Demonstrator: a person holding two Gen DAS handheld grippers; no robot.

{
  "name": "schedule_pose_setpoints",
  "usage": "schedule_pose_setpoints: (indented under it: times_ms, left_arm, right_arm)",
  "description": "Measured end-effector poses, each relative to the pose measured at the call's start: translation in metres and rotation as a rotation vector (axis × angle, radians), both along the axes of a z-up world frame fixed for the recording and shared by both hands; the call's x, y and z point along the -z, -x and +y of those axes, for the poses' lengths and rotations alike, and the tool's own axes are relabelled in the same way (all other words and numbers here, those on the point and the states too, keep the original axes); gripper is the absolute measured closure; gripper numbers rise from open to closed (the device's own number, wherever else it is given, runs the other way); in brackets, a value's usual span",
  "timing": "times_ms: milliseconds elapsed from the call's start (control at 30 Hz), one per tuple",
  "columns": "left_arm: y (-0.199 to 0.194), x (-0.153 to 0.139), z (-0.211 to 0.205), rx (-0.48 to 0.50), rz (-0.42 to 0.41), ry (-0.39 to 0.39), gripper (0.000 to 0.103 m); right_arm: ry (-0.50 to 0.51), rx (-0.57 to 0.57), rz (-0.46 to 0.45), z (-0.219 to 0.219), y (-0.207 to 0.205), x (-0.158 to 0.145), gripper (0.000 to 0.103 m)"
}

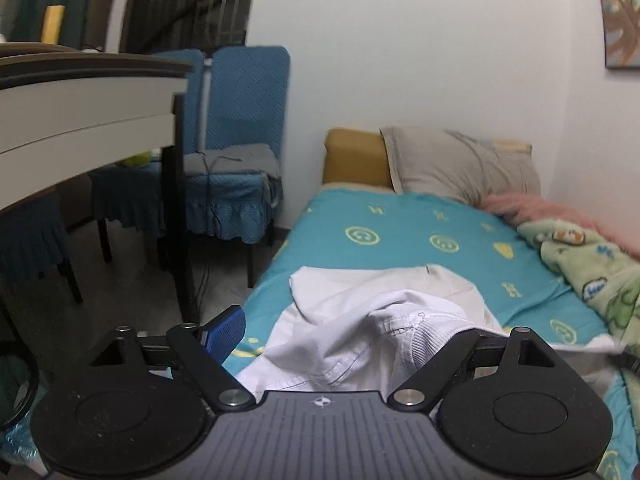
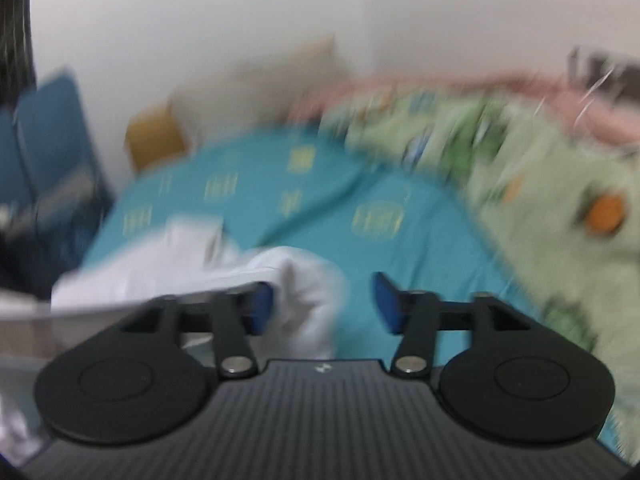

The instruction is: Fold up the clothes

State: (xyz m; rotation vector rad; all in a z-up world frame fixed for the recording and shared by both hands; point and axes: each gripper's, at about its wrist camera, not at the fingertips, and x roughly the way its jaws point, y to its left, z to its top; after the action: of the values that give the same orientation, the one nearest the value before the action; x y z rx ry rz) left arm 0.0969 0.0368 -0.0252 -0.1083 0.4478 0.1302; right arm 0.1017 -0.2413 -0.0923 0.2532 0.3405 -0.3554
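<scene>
Garment: I see a white garment (image 1: pixel 372 320) lying crumpled on the bed (image 1: pixel 400 220), over the teal sheet near its front edge.
Left fingers: my left gripper (image 1: pixel 360 332) stands wide open. The blue left fingertip (image 1: pixel 226 330) shows clear of the cloth, off the bed's edge.
Left, hidden: the other fingertip is buried behind a raised fold of the white garment, so I cannot tell whether it touches the cloth.
Right fingers: my right gripper (image 2: pixel 320 300) is open, both blue pads showing. A bunched lump of the white garment (image 2: pixel 304 280) sits between them, closer to the left pad (image 2: pixel 260 308); the right pad (image 2: pixel 386 304) stands apart from it, over bare sheet.
Right, contact: I cannot tell whether the left pad touches the cloth.
Blur: the right wrist view is smeared throughout; the green blanket (image 2: pixel 540 184) reads only as colour patches.
Cut off: in both views the gripper bodies cover the garment's near part.
</scene>
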Motion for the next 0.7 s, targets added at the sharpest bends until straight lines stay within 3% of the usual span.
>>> schedule_pose_setpoints:
  times_ms: [133, 433, 567, 700]
  left_arm:
    - [0.028, -0.011, 0.001, -0.029, -0.052, 0.031, 0.016]
    - [0.071, -0.063, 0.003, -0.073, -0.200, 0.017, 0.015]
    - [0.078, -0.111, 0.013, -0.070, -0.275, 0.022, 0.015]
    - [0.085, -0.170, 0.025, -0.055, -0.374, 0.017, 0.015]
  right_arm:
    - [-0.017, -0.002, -0.131, -0.004, 0.026, -0.022, 0.029]
    - [0.002, -0.040, -0.262, -0.004, 0.072, -0.066, 0.029]
    - [0.021, -0.072, -0.328, 0.000, 0.085, -0.112, 0.029]
    - [0.015, -0.112, -0.417, 0.005, 0.091, -0.180, 0.029]
